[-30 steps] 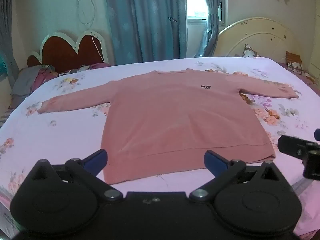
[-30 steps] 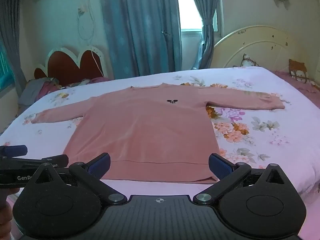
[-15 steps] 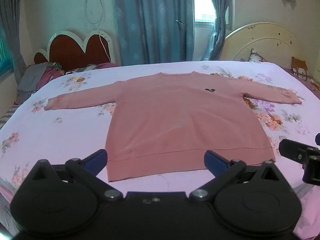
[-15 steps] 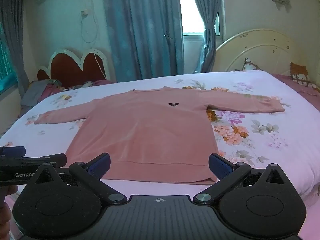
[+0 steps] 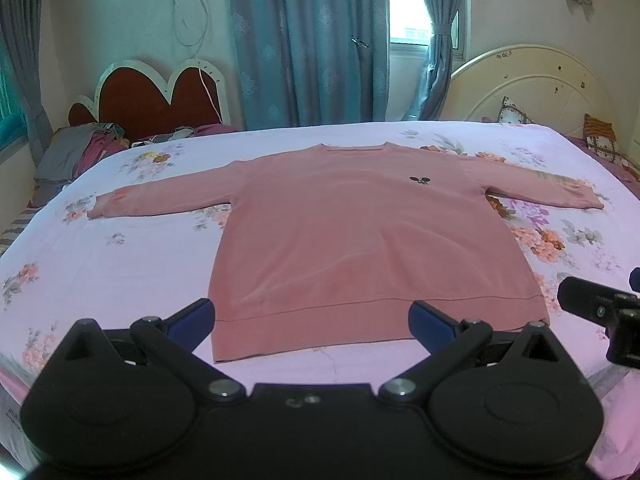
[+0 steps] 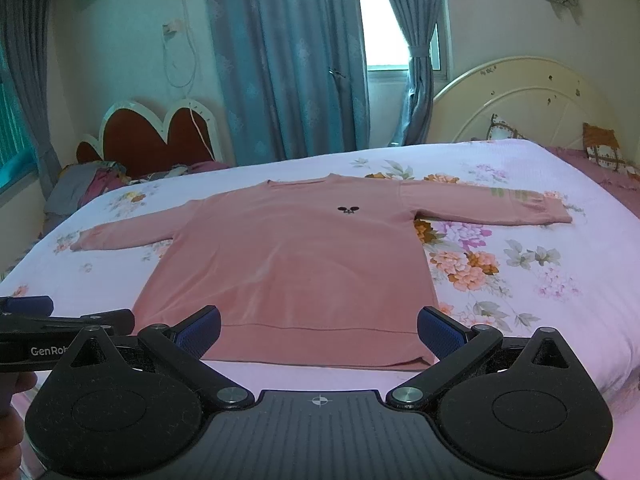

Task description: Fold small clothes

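A pink long-sleeved sweater (image 5: 360,236) (image 6: 296,260) lies flat and face up on the bed, both sleeves spread out sideways, a small black emblem on its chest. My left gripper (image 5: 312,320) hovers open just short of the hem, toward the sweater's left half. My right gripper (image 6: 318,330) is open too, near the hem's right half, holding nothing. Each gripper shows at the edge of the other's view: the right gripper (image 5: 600,312) and the left gripper (image 6: 60,320).
The bed has a lilac floral sheet (image 5: 100,264) (image 6: 540,280). A cream headboard (image 5: 532,84) and pillows (image 5: 600,136) stand at the right. A heart-shaped red headboard (image 5: 156,96) with piled clothes (image 5: 80,152) is at the far left. Curtains (image 5: 308,40) hang behind.
Both cameras have tilted or risen slightly, so the sweater sits lower and farther from the fingertips in each view. Both grippers stay open; the sweater has not moved.
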{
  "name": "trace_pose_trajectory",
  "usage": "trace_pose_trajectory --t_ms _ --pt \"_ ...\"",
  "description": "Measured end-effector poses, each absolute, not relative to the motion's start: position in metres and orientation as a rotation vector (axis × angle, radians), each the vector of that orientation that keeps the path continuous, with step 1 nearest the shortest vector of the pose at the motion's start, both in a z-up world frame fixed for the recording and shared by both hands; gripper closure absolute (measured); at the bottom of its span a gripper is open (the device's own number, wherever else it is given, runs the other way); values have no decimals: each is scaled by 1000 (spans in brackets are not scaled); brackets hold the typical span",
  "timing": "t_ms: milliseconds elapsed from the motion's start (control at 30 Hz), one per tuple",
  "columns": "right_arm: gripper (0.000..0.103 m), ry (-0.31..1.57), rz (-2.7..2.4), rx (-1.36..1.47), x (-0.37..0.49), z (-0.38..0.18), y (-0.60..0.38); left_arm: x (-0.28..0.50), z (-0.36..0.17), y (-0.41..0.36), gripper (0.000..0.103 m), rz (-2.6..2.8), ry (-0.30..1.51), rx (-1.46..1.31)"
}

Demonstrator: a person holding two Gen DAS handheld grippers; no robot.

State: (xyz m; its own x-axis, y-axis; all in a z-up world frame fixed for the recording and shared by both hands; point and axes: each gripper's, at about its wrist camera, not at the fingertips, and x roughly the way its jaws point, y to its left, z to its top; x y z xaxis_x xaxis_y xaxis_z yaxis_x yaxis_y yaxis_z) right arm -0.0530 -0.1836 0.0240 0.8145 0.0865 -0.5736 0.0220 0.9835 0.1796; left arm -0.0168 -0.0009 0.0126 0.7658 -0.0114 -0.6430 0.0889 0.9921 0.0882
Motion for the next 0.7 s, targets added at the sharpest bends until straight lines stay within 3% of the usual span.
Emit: trace_pose_trajectory --t_ms 700 --pt "0 620 35 194 -53 24 -187 -11 9 -6 0 -52 718 106"
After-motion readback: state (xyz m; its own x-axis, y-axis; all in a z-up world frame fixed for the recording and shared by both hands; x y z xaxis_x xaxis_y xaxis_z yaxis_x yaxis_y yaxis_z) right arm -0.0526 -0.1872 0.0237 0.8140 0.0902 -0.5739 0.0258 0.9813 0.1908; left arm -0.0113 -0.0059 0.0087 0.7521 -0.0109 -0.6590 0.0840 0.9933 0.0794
